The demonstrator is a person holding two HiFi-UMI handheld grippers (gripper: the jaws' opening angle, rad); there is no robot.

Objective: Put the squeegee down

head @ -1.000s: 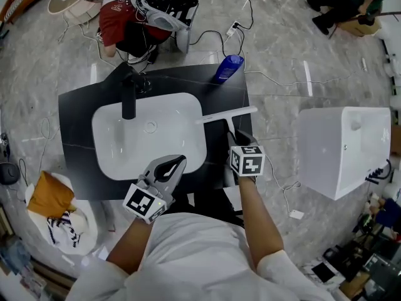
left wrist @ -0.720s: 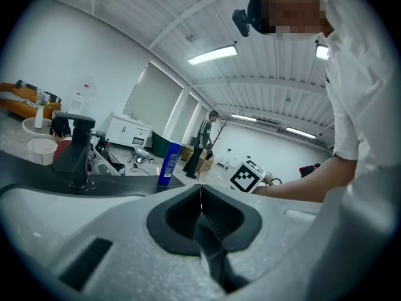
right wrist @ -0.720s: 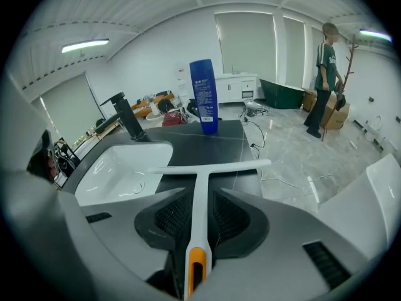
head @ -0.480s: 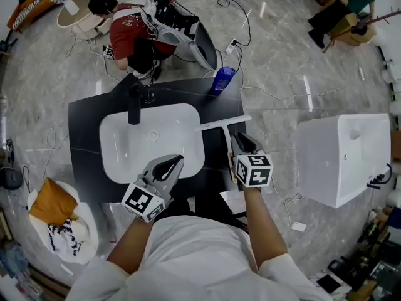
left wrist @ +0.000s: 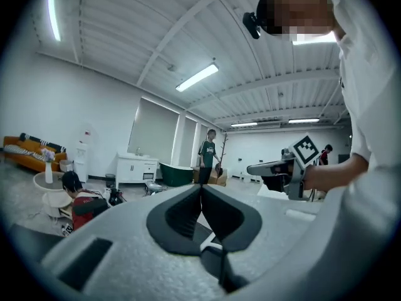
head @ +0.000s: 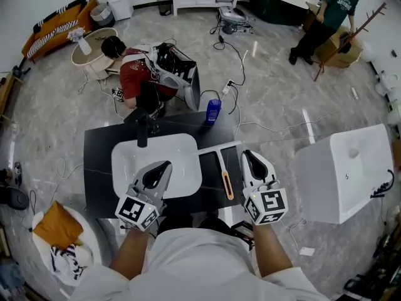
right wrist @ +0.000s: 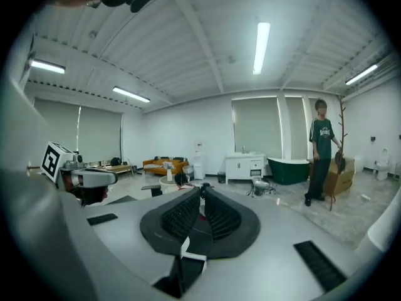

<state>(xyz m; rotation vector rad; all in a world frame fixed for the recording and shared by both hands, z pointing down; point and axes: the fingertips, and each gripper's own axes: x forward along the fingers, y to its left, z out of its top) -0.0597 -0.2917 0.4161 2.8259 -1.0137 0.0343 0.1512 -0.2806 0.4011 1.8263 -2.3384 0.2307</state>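
Status: squeegee (head: 224, 175) lies on the desk (head: 100, 165); neither tool holds anything.

The squeegee is flat on the dark desk, just right of the white basin (head: 135, 162). Its white blade is at the far end and its orange-tipped handle points toward the person. The right tool (head: 248, 155) is just right of the handle and apart from it, jaws closed together with nothing between them. The left tool (head: 160, 168) is over the near right corner of the basin, jaws also closed together on nothing. A black faucet (head: 142, 130) stands at the basin's far rim. A blue bottle (head: 213, 111) stands upright at the desk's far edge.
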